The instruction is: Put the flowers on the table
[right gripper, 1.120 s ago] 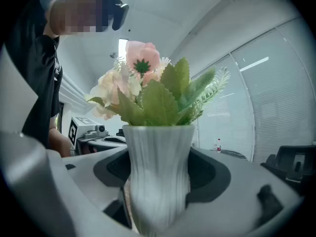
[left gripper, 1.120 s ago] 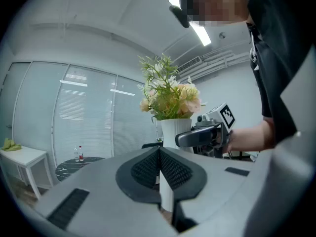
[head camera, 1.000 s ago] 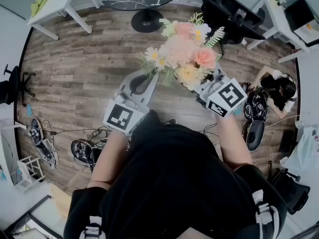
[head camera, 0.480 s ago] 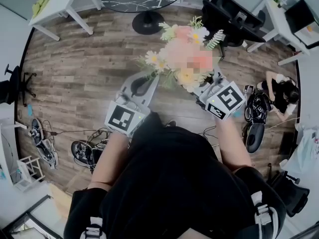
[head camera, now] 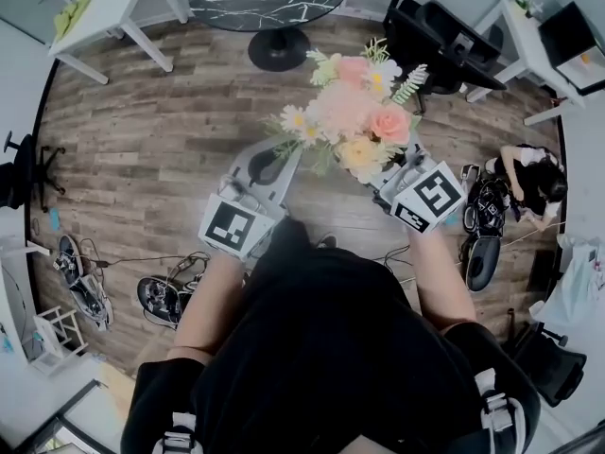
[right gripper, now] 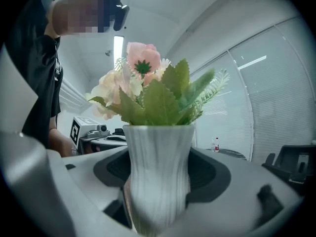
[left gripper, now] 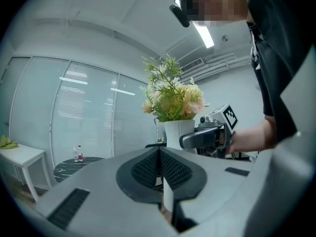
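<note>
Your right gripper (right gripper: 159, 184) clamps the white ribbed vase (right gripper: 158, 152) of flowers (head camera: 354, 112) — jaws pressed against both its sides. Your left gripper (left gripper: 159, 166) holds nothing — its jaws are fully together.

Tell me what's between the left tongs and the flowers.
Only open air, in the left gripper view: the shut left tongs sit apart from the vase of flowers.

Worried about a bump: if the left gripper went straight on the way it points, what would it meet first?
Likely the white ribbed vase of pink and cream flowers, held in the right gripper. The left gripper aims at its near edge; depth is unclear.
</note>
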